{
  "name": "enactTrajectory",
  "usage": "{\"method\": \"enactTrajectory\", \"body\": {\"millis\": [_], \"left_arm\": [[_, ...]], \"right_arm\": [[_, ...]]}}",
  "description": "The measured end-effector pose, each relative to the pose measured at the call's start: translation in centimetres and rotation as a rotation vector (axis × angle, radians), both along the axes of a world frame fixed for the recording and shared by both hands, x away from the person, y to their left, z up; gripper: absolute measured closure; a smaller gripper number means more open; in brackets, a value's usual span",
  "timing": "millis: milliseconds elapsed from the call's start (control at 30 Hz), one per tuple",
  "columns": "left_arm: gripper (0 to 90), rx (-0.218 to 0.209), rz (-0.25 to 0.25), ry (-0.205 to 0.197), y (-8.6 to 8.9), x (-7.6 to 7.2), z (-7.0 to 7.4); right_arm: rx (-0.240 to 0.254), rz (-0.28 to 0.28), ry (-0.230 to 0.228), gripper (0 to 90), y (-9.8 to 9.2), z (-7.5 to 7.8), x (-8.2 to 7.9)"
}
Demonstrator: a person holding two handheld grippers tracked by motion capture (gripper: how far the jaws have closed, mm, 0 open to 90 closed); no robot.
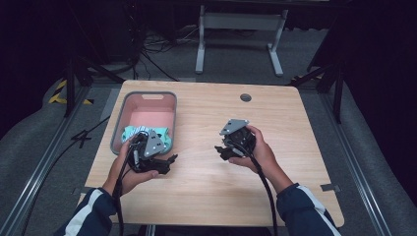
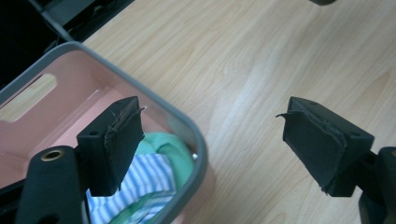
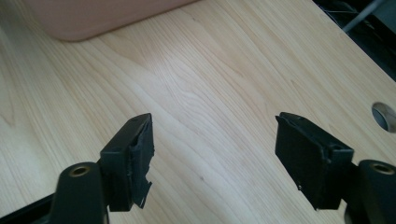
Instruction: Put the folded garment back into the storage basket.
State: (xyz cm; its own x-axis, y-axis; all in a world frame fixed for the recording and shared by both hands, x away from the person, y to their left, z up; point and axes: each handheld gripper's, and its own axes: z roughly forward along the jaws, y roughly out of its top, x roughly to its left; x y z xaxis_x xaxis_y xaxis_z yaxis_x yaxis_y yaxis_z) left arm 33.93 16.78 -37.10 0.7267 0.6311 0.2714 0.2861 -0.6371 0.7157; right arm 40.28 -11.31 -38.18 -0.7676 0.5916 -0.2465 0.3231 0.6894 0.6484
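A pink bin (image 1: 147, 105) with a grey rim stands on the left part of the wooden table (image 1: 211, 196). A green and white striped cloth (image 1: 135, 132) lies bunched at its near end. My left gripper (image 1: 164, 161) hovers at the bin's near right corner, open and holding nothing. In the left gripper view the left gripper (image 2: 210, 109) straddles the bin rim (image 2: 140, 88), with one jaw over the cloth (image 2: 159, 172) and the other over bare wood. My right gripper (image 1: 222, 150) is held open over the table's middle. In the right gripper view the right gripper (image 3: 213, 119) has nothing between its pads, and the bin (image 3: 93, 18) sits far off.
A round cable hole (image 1: 245, 97) sits near the table's far edge and appears as the hole (image 3: 385, 116) at the right. Beyond the table are a white desk frame (image 1: 241, 29), floor cables and dark stands. Bare wood lies between and right of the hands.
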Motion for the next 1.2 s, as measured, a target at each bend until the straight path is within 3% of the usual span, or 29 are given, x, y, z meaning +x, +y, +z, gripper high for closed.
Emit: {"method": "enactTrajectory", "body": {"millis": [200,433,500,767,1200], "left_arm": [[24.8,0.001,-0.031,0.014,-1.1,-0.4,-0.5],[22.4,0.039,-0.089,0.026,-2.6,-0.9,-1.6],[21.7,0.040,-0.099,0.045,-2.7,-1.0,-2.0],[20.7,0.045,-0.114,0.073,-2.6,-1.7,-3.6],[19.9,0.079,-0.132,0.110,-2.3,-2.2,-6.2]], "right_arm": [[0.016,-0.034,-0.006,28.5,-2.5,-0.4,-0.6],[0.011,-0.070,-0.023,29.8,-5.0,-0.9,-1.4],[0.023,-0.082,-0.028,30.4,-5.9,-1.1,-1.7],[0.008,-0.108,-0.006,29.1,-8.2,-2.5,-2.5],[0.008,-0.090,0.006,27.6,-10.6,-4.7,-4.3]]}}
